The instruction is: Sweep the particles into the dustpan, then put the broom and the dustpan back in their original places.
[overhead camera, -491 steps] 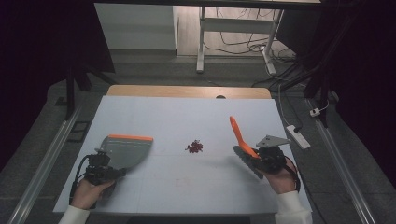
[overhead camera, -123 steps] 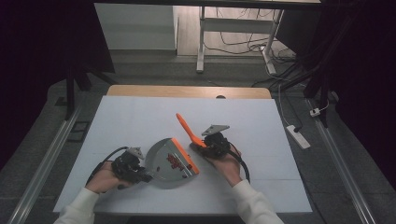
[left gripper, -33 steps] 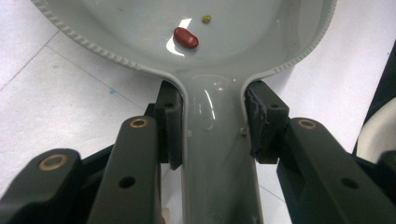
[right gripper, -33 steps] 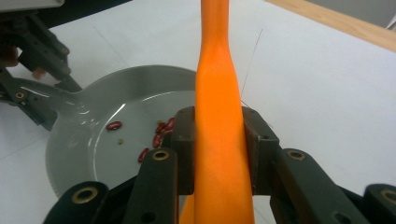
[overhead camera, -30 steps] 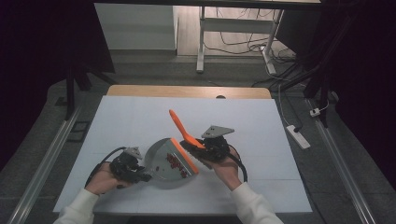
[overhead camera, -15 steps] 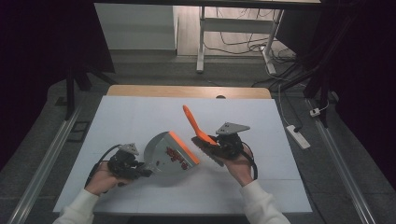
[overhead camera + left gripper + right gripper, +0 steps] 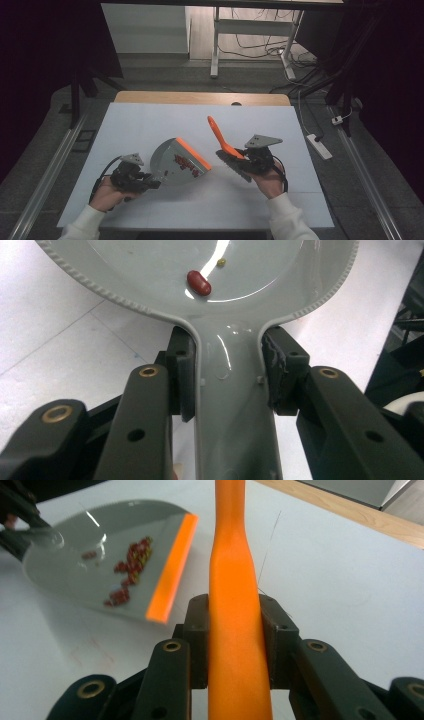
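1. The grey dustpan point(image 7: 177, 162) lies on the white table point(image 7: 150, 120), left of the table's middle; its orange lip point(image 7: 192, 153) faces the brush and its handle runs back toward the person's left hand.
2. The left gripper point(image 7: 131, 177) is clenched on the dustpan's handle point(image 7: 230, 405); in the left gripper view both black pads press the handle's sides, just behind the point where it widens into the pan.
3. Small red beans point(image 7: 185, 162) lie inside the dustpan, gathered just behind the orange lip; in the left gripper view one red bean point(image 7: 199, 283) and a tiny greenish grain point(image 7: 221, 261) sit farther back, near the handle.
4. The right gripper point(image 7: 250, 162) is to the right of the dustpan, apart from it; its jaws are closed on the orange handle of the brush point(image 7: 222, 142), which the right gripper view shows squeezed between the two pads.
5. The brush handle slants up and away from the dustpan's lip; its dark bristles point(image 7: 235, 166) hang at the gripper's near side, just right of the lip; whether they touch the table I cannot tell.
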Motion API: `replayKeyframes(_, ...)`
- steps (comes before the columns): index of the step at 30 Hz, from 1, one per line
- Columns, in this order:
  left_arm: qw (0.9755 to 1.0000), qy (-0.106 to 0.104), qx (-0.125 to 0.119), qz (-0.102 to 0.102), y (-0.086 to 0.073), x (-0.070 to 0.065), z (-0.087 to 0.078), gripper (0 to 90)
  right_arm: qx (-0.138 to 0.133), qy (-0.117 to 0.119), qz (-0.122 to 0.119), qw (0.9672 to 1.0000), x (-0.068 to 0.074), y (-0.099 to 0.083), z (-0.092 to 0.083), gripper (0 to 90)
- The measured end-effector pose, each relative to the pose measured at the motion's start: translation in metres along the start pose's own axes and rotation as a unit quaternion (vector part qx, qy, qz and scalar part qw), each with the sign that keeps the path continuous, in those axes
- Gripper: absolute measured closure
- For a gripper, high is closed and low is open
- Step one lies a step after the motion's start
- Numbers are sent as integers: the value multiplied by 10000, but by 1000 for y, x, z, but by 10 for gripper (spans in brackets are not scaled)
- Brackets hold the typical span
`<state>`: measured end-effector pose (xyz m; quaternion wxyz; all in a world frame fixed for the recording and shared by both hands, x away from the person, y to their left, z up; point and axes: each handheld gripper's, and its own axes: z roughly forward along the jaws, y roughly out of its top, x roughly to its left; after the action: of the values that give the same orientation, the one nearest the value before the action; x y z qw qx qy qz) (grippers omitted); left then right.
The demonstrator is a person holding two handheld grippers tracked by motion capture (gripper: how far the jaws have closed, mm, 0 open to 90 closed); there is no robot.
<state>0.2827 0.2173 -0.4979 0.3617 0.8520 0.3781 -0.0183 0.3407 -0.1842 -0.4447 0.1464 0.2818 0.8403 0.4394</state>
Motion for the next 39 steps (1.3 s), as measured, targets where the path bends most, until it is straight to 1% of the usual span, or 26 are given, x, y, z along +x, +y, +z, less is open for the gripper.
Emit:
replayKeyframes(4, 9998, 107, -95, -122, -2, 1, -4, 617, 4, -15, 36, 10000, -2, -8, -9, 699)
replayKeyframes(6, 9997, 105, -123, -164, -2, 1, -5, 617, -5, -41, 48, 10000, -4, -12, -13, 699)
replayKeyframes(7, 9998, 89, -124, -157, -3, 1, -6, 617, -6, -49, 85, 10000, -5, -13, -15, 699)
replayKeyframes(10, 9996, 118, -150, -221, -4, -1, -6, 617, -21, -83, 242, 9997, -8, -16, -19, 699)
replayKeyframes(12, 9996, 146, -145, -217, -4, -1, -7, 617, -16, -40, 232, 9997, -8, -19, -22, 699)
replayKeyframes(15, 9991, 224, -235, -289, -7, -1, -9, 617, 1, -52, 177, 9998, -10, -22, -26, 699)
replayKeyframes(19, 9982, 280, -341, -398, -11, 1, -11, 617, 6, -56, 240, 9997, -16, -27, -31, 699)
replayKeyframes(24, 9965, 395, -449, -584, -16, 2, -12, 617, 24, -72, 349, 9994, -23, -35, -34, 699)
replayKeyframes(26, 9953, 455, -512, -678, -19, 2, -13, 617, 47, -88, 392, 9992, -25, -38, -35, 699)
replayKeyframes(32, 9925, 647, -595, -851, -23, 1, -13, 617, 121, -63, 408, 9991, -29, -41, -33, 699)
replayKeyframes(36, 9899, 775, -645, -996, -26, 2, -14, 617, 173, -63, 417, 9990, -29, -42, -32, 699)
replayKeyframes(39, 9874, 892, -648, -1134, -28, 3, -14, 617, 227, -55, 423, 9988, -28, -42, -31, 699)
